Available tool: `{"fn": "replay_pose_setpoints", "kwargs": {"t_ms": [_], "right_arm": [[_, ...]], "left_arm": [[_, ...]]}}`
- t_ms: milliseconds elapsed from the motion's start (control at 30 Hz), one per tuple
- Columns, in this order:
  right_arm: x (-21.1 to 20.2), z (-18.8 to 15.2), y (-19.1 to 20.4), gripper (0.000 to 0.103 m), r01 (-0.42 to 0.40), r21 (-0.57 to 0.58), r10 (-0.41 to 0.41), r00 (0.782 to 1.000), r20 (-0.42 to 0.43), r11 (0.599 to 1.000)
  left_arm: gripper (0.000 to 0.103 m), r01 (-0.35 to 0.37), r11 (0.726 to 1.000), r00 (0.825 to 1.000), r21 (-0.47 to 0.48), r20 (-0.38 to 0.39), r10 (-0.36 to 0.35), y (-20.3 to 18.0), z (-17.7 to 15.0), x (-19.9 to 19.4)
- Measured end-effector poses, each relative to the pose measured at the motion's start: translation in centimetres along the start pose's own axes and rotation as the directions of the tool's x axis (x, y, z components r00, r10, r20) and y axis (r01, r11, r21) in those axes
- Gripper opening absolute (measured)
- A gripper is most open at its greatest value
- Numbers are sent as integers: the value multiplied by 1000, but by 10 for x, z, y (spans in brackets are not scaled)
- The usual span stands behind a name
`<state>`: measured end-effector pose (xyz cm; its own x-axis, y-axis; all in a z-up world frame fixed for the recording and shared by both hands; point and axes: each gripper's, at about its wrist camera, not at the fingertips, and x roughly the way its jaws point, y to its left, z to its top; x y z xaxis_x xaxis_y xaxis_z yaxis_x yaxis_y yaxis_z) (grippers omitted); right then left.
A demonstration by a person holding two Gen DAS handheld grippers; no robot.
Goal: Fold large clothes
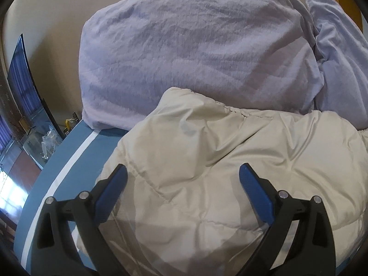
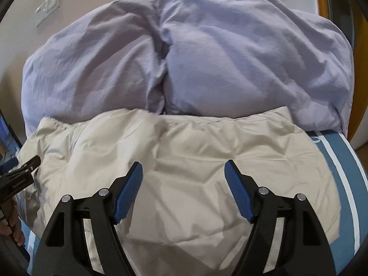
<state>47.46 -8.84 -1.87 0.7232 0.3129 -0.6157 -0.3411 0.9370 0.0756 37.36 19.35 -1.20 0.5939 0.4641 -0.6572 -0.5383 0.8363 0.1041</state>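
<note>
Cream padded jacket [image 1: 207,161] on bed [image 1: 76,156], near lilac pillows [image 1: 184,46].
Left claw [image 1: 182,179] and right claw [image 2: 184,174] both hung wide apart over the jacket, holding nothing.

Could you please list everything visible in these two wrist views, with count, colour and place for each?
Puffer jacket: one, cream, spread on the bed under both claws.
Pillows: two, lilac, side by side behind the jacket, against the wall.
Bed cover: one, blue with white stripe, beneath the jacket.
Wall plate: one, pale, upper left on the beige wall.
Screen: one, dark, left of the bed.
Clutter: several clear items, too small to identify, below the screen.
Left claw: one, black with blue pads, open above the jacket.
Right claw: one, black with blue pads, open above the jacket.
</note>
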Motion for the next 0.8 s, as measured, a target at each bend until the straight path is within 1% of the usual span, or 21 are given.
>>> {"fn": "replay_pose_setpoints", "kwargs": {"t_ms": [67,200,333,433,500,567,667,800], "right_arm": [[5,-4,7,75,10,-10,-10,1000,-12,1000],[32,-14,7,75,46,-12,-47,995,-85,999],[44,-17,7,76,70,-23,-71,994,-88,997],[40,-13,4,76,55,-14,-56,994,-98,998],[33,-10,-2,76,40,2,-39,996,-85,999],[22,-6,-12,78,41,23,-39,998,-53,999],[10,4,-29,80,79,40,-78,997,-19,996],[6,13,-62,81,144,79,-143,990,-18,986]], "left_arm": [[98,-4,1000,1000,7,1,4,-1,-2,2],[98,-21,1000,1000,9,-13,21,-1,-4,11],[98,-33,999,999,-3,-35,33,0,-6,22],[98,-21,1000,999,-6,-37,20,1,-5,18],[98,8,1000,1000,-17,-27,-8,4,-5,12],[98,18,1000,1000,-24,-13,-18,7,-3,6],[98,20,1000,1000,-23,11,-19,8,0,-1],[98,5,1000,1000,-13,27,-4,8,4,-2]]}}
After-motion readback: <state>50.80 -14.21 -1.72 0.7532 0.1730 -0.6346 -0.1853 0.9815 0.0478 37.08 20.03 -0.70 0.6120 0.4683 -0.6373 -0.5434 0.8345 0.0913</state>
